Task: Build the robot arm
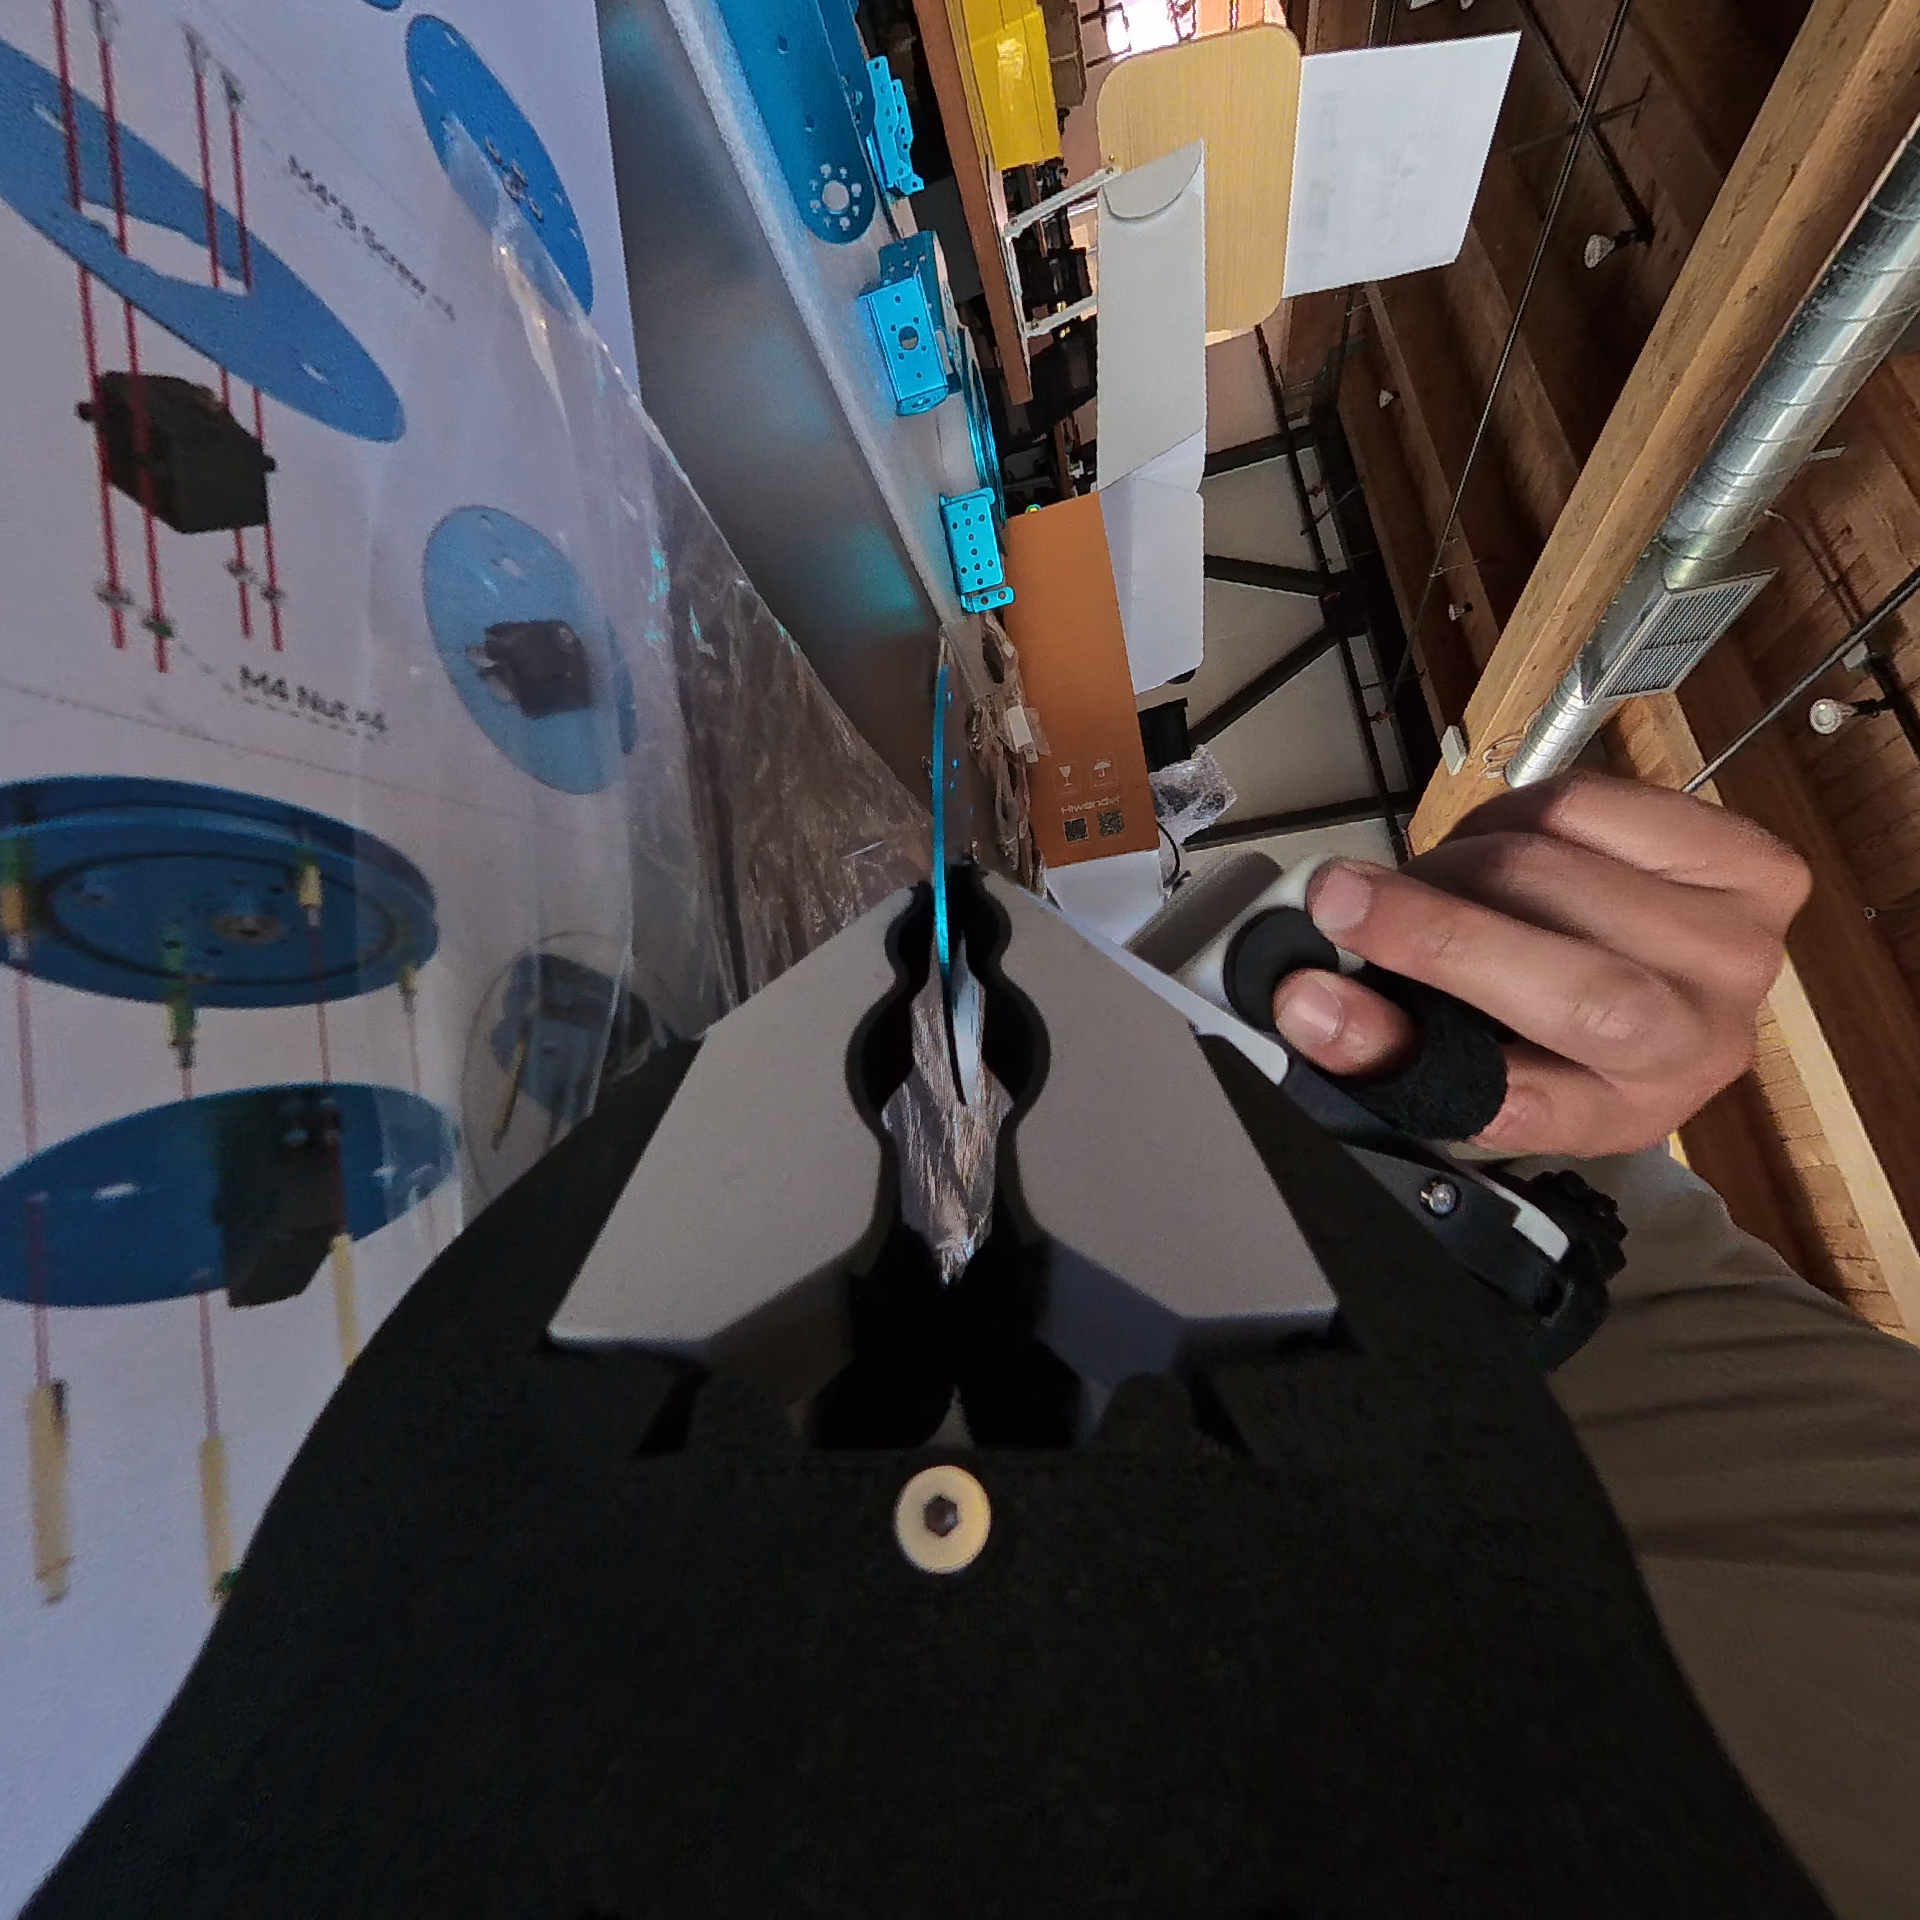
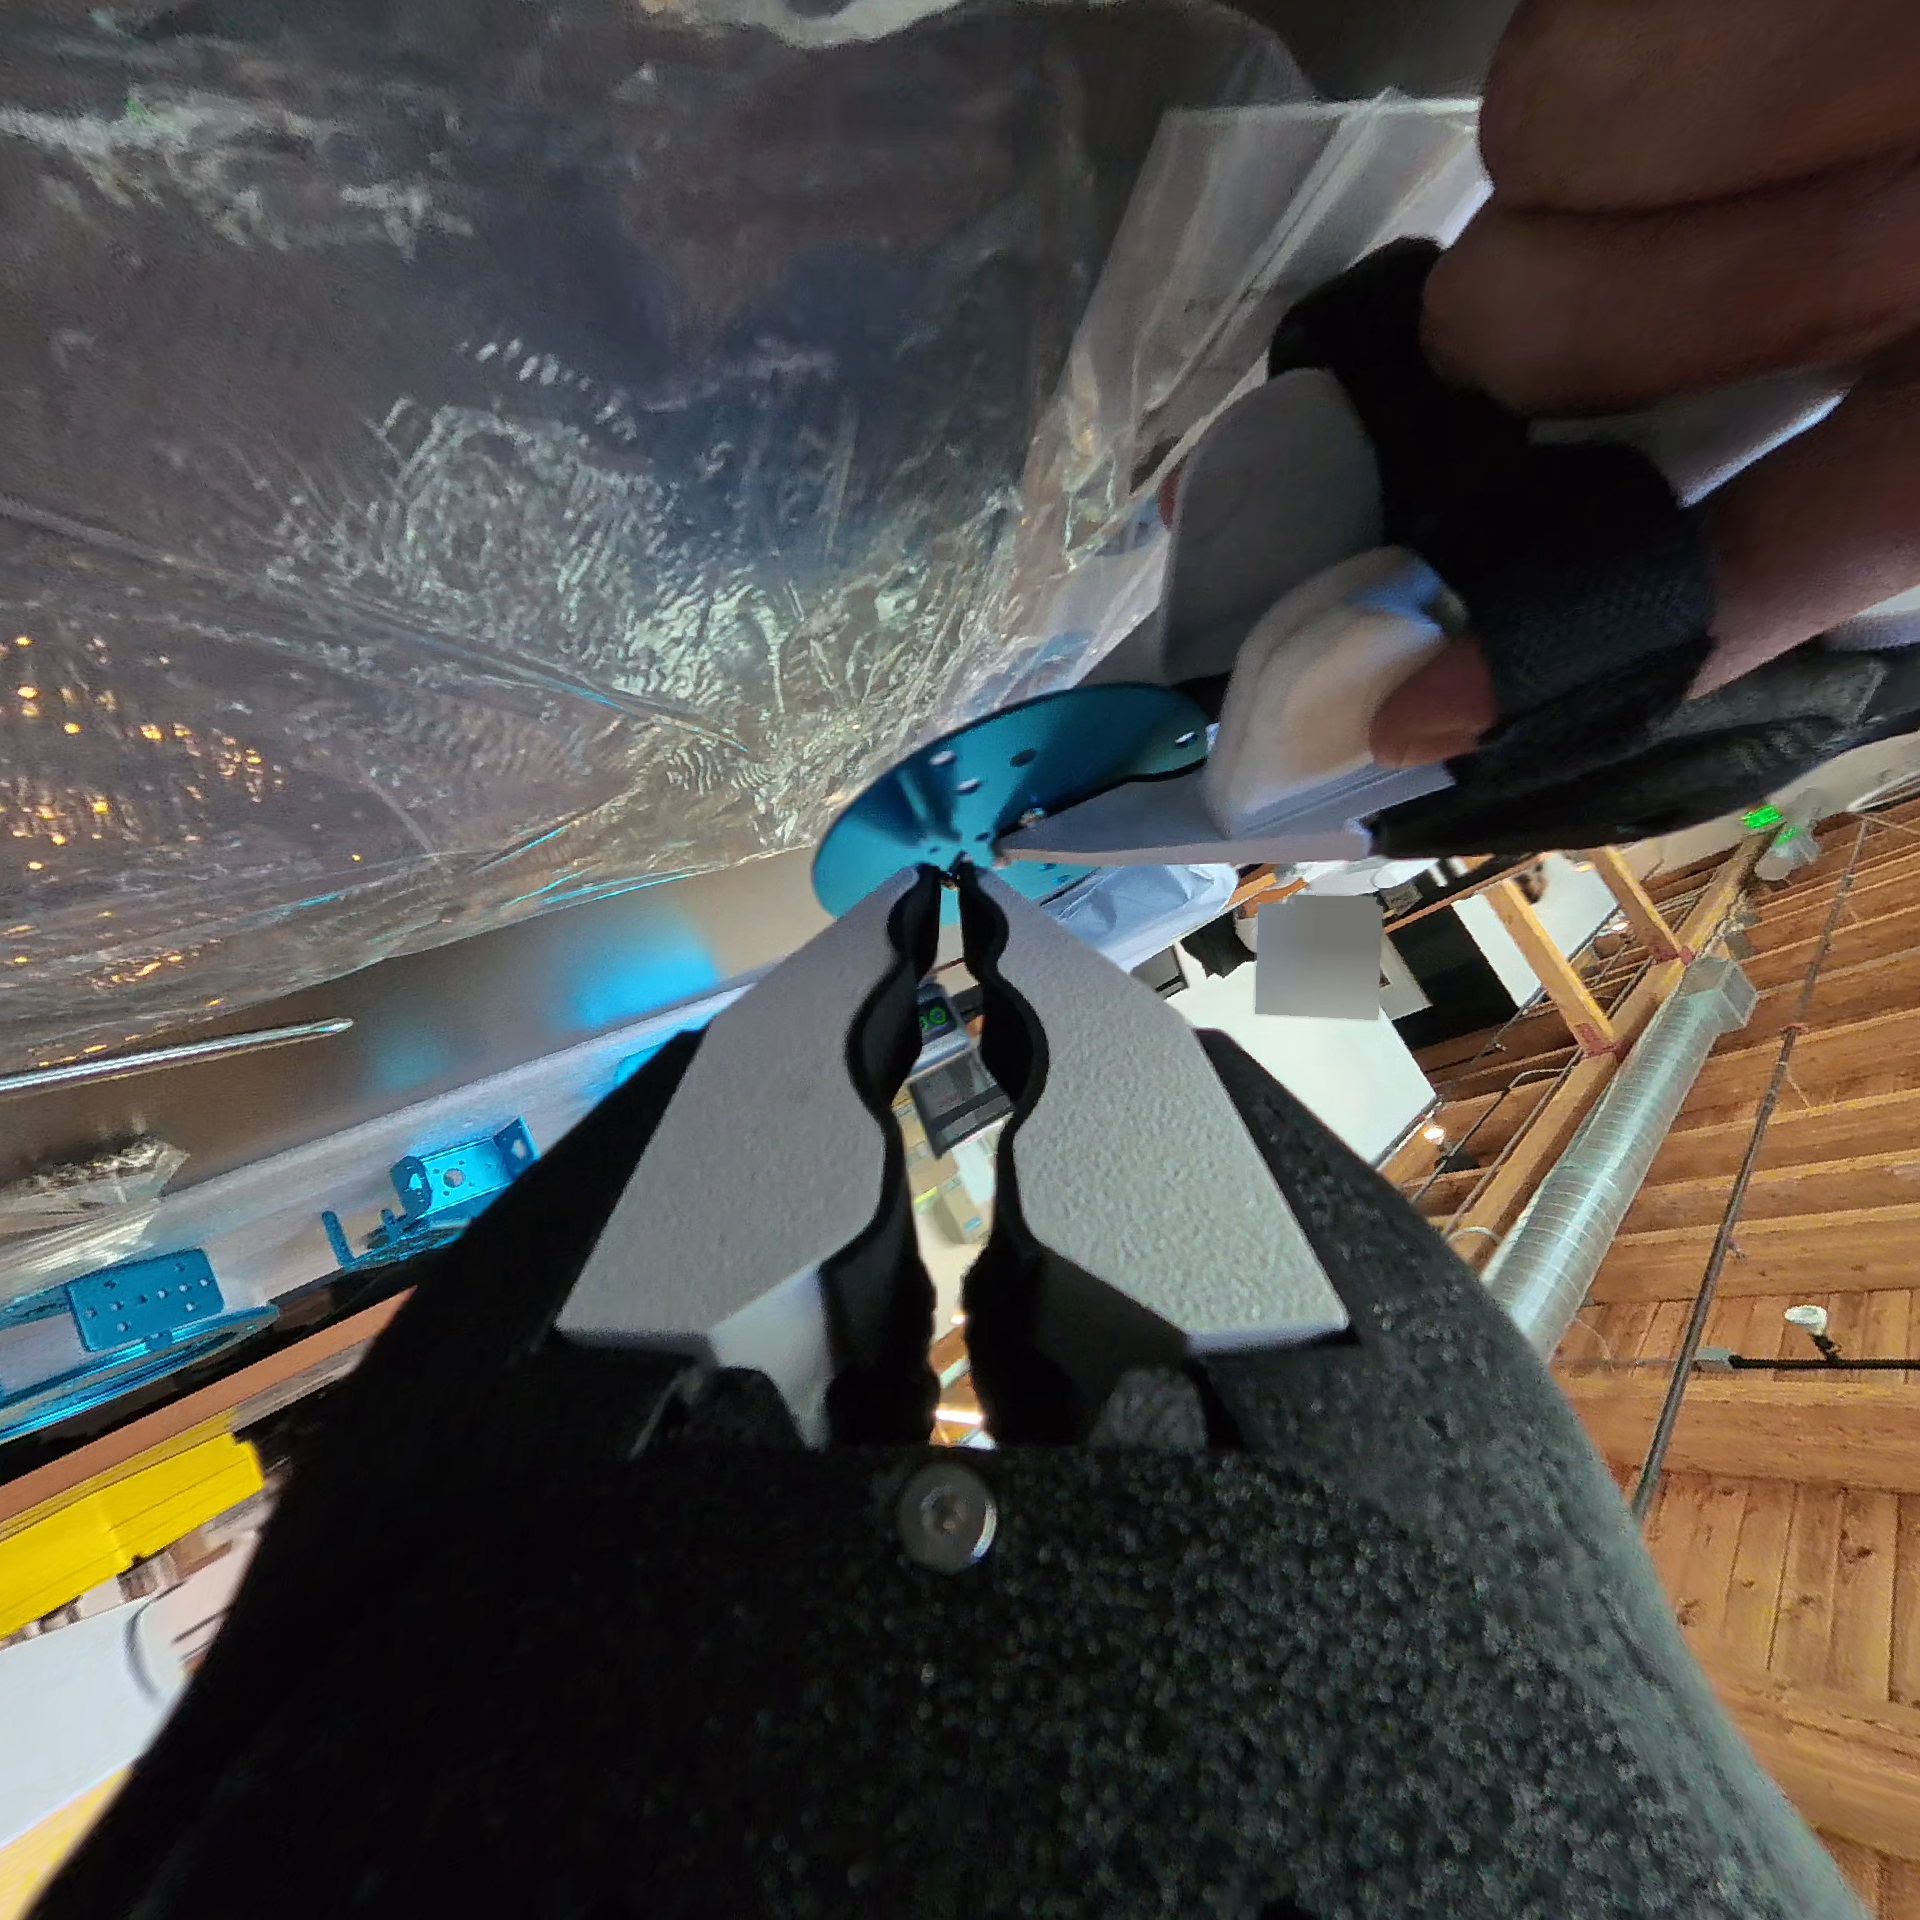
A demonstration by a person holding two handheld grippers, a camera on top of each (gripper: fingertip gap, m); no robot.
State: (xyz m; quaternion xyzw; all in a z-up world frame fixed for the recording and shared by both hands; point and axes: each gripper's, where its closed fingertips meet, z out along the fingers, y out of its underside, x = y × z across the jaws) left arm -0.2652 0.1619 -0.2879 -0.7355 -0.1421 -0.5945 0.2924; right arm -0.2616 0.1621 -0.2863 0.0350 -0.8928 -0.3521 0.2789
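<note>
My left gripper [image 1: 951, 888] is shut on a round blue metal disc [image 1: 943, 790] with small holes, seen edge-on, and holds it in the air. The disc also shows in the right wrist view [image 2: 966, 779], clamped by the left gripper's white finger [image 2: 1164, 836]. My right gripper [image 2: 943, 878] has its jaws pinched together at the disc's near face, on a tiny dark piece [image 2: 951, 869] too small to identify. In the left wrist view the right gripper's finger [image 1: 1143, 982] reaches the disc from the right, held by a hand [image 1: 1558, 966].
A printed assembly sheet [image 1: 260, 623] lies under a crinkled clear plastic bag [image 1: 748, 727]. Blue metal brackets [image 1: 909, 332] [image 2: 145, 1309] lie on the white table. An orange box [image 1: 1081, 675] and yellow bins [image 2: 104, 1527] stand beyond. My left and right fingertips are right by each other.
</note>
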